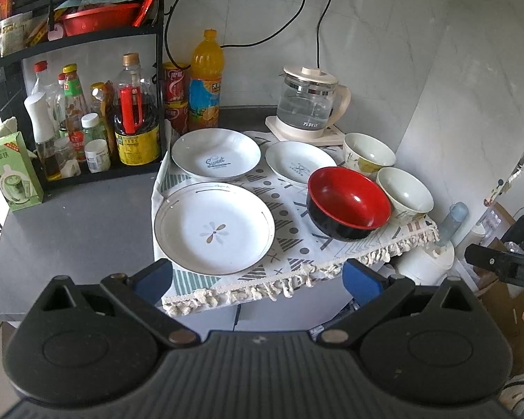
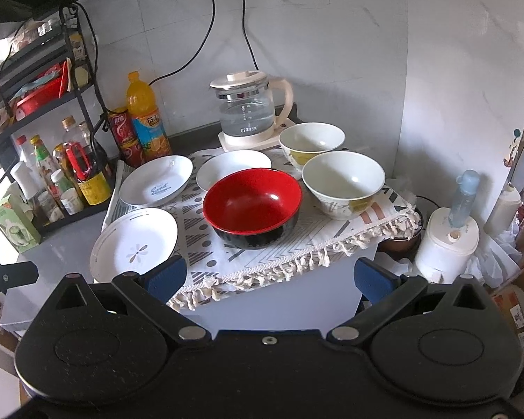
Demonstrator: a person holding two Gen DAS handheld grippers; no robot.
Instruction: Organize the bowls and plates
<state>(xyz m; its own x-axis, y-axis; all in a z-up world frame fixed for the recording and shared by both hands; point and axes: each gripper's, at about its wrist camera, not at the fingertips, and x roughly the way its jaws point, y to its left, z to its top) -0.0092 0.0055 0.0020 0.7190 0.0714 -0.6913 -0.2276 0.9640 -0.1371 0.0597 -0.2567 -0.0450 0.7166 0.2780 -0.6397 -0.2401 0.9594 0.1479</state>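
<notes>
Three white plates lie on a patterned cloth (image 1: 290, 244): a flower plate (image 1: 213, 228) nearest, a "Sweet" plate (image 1: 216, 153) behind it, a smaller plate (image 1: 298, 162) to the right. A red and black bowl (image 1: 347, 202) (image 2: 253, 206) sits right of them, with two white bowls (image 1: 405, 192) (image 1: 368, 152) beyond. In the right wrist view the white bowls (image 2: 344, 183) (image 2: 311, 141) stand behind the red one. My left gripper (image 1: 258, 279) is open and empty in front of the flower plate. My right gripper (image 2: 270, 276) is open and empty in front of the red bowl.
A glass kettle (image 1: 309, 104) stands at the back. A black rack (image 1: 87, 104) with sauce bottles, an orange drink bottle (image 1: 206, 80) and red cans (image 1: 174, 94) line the left. A green box (image 1: 12, 171) sits on the grey counter (image 1: 77, 227). A white appliance (image 2: 447, 244) stands lower right.
</notes>
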